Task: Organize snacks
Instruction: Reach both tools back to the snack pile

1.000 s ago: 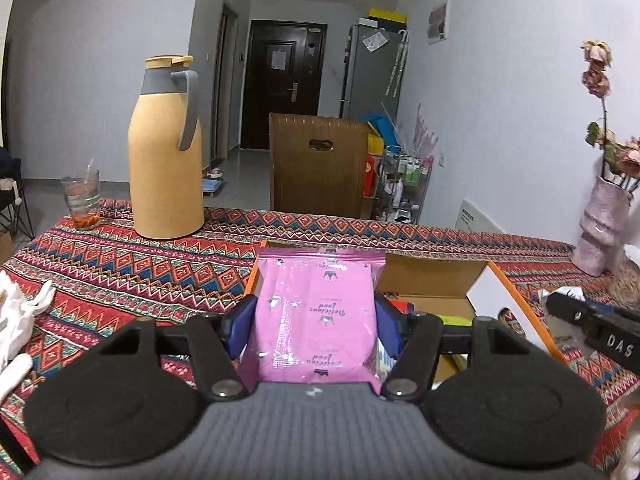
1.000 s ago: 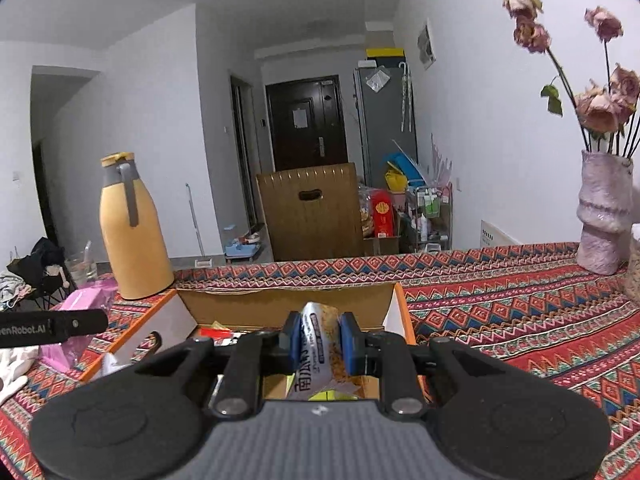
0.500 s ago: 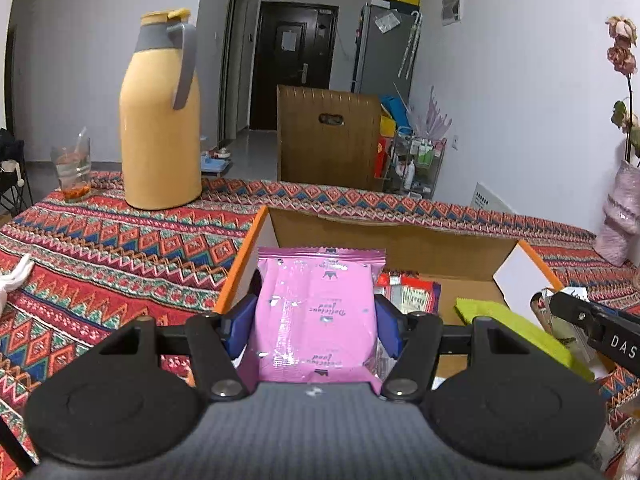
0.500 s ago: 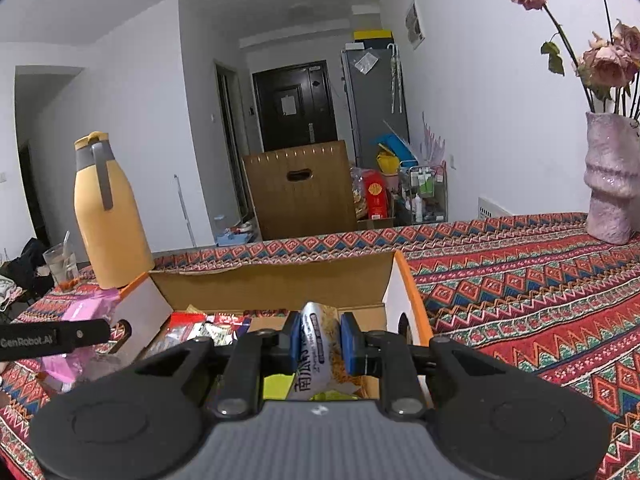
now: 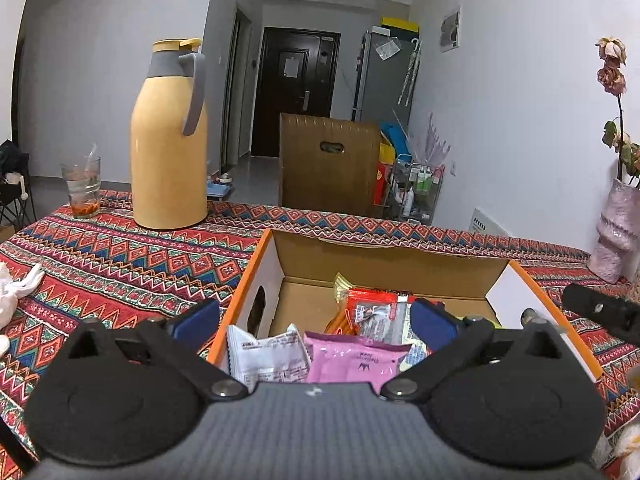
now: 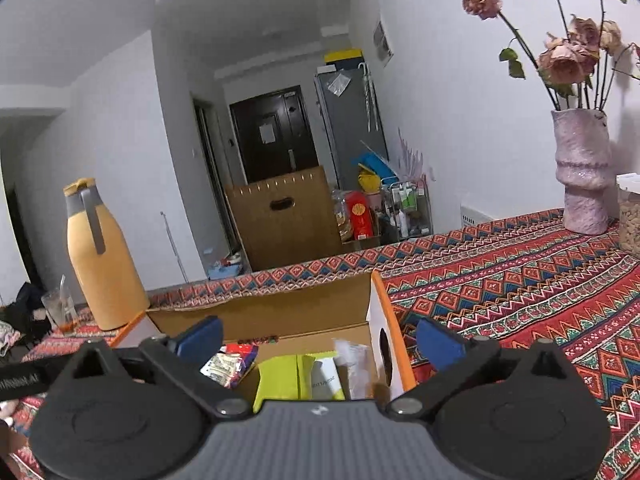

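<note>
An open cardboard box (image 5: 384, 258) with orange edges sits on the patterned tablecloth and holds several snack packets. In the left wrist view my left gripper (image 5: 316, 320) is open above the box's near left side; a pink snack packet (image 5: 356, 362) lies loose in the box beside a white packet (image 5: 268, 354) and a red one (image 5: 372, 306). In the right wrist view my right gripper (image 6: 320, 338) is open over the box (image 6: 280, 314); a whitish snack packet (image 6: 354, 368) lies below it next to a yellow-green packet (image 6: 280, 376).
A tall yellow thermos jug (image 5: 168, 140) and a glass (image 5: 82, 188) stand at the table's far left. A pink vase with dried roses (image 6: 582, 176) and a jar (image 6: 630, 212) stand at the right. A brown chair back (image 5: 328, 164) is beyond the table. White cloth (image 5: 16, 288) lies left.
Both grippers have opened. The pink packet has dropped from the left gripper into the box, and the whitish packet has dropped from the right gripper into the box.
</note>
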Available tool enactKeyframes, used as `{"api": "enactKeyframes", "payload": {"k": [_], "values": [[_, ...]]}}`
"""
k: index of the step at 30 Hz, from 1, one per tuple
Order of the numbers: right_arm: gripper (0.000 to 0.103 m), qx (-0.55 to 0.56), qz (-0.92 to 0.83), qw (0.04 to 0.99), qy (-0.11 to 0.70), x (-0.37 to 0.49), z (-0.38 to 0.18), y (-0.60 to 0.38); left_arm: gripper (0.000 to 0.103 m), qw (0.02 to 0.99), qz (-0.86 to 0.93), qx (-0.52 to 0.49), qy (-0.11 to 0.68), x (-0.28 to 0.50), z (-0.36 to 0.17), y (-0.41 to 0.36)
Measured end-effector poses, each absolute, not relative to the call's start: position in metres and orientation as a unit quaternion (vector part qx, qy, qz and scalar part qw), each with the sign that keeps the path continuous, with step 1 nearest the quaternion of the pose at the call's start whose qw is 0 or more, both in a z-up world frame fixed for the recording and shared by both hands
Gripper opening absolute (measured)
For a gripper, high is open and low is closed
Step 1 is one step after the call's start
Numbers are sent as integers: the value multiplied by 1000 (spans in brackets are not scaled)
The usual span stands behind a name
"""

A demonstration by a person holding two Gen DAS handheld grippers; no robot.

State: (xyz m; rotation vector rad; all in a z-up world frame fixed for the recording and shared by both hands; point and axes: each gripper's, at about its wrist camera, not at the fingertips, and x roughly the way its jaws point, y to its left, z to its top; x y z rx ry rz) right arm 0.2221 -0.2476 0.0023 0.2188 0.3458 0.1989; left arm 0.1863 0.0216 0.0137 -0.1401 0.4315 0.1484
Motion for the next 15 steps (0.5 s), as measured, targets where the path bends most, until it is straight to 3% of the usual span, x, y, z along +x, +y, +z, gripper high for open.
{"api": "enactKeyframes", "payload": {"k": [15], "values": [[103,102,96,976,164,216,8,-246,103,974,75,-69,204,177,23,17]]}}
